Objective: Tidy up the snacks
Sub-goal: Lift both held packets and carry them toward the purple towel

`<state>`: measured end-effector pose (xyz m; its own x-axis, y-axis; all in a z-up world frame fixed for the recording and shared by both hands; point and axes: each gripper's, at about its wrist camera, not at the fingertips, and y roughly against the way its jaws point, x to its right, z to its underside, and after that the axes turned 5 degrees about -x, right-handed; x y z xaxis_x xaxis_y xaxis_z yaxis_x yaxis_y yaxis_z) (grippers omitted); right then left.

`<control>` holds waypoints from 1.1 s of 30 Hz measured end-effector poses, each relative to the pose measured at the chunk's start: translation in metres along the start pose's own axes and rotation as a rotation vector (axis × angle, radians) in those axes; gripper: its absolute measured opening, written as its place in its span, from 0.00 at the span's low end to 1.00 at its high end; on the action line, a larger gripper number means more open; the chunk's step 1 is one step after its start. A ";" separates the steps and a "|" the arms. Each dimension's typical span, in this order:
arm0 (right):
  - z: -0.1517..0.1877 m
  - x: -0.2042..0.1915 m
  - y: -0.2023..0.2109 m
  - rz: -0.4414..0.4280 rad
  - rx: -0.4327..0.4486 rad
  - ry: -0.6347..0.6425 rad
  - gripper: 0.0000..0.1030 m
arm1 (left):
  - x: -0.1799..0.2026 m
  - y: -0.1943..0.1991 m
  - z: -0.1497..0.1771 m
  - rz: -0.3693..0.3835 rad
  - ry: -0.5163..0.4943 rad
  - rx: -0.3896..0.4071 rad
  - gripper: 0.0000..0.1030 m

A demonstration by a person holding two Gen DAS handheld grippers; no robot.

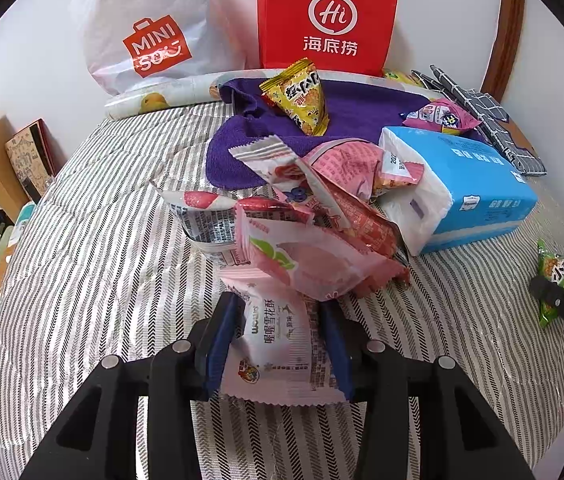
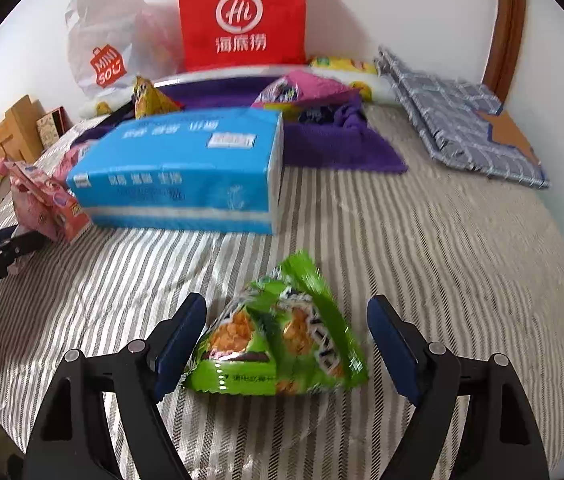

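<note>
Our left hand-held gripper (image 1: pixel 278 344) pinches a pale pink snack packet (image 1: pixel 278 344) at the near edge of the snack pile (image 1: pixel 310 224) on the striped bed (image 1: pixel 82 264). Our right hand-held gripper (image 2: pixel 287 338) stands wide around a green snack packet (image 2: pixel 282 336) lying on the bed, pads clear.

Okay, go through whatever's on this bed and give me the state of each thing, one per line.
left gripper: jaws closed on the pink snack packet
right gripper: jaws open around the green snack packet, pads not pressing it
pink packet pile: heaped, overlapping
tissue pack: lying flat, one end torn open
yellow snack packet: resting on the purple towel
red paper bag: upright against the wall
</note>
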<state>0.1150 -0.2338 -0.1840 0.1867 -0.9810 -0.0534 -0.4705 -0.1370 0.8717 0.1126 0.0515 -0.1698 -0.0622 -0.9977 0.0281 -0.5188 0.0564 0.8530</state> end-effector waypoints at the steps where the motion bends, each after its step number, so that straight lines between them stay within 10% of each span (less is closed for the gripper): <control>1: 0.002 0.000 0.000 0.002 -0.002 0.003 0.80 | 0.000 0.000 0.000 0.001 0.001 0.000 0.40; 33: 0.014 0.003 0.018 0.018 0.021 -0.092 0.60 | -0.003 0.006 0.003 0.030 0.014 -0.003 0.34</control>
<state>0.0950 -0.2409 -0.1748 0.0986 -0.9916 -0.0835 -0.4913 -0.1215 0.8625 0.1073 0.0550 -0.1658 -0.0655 -0.9960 0.0611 -0.5144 0.0862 0.8532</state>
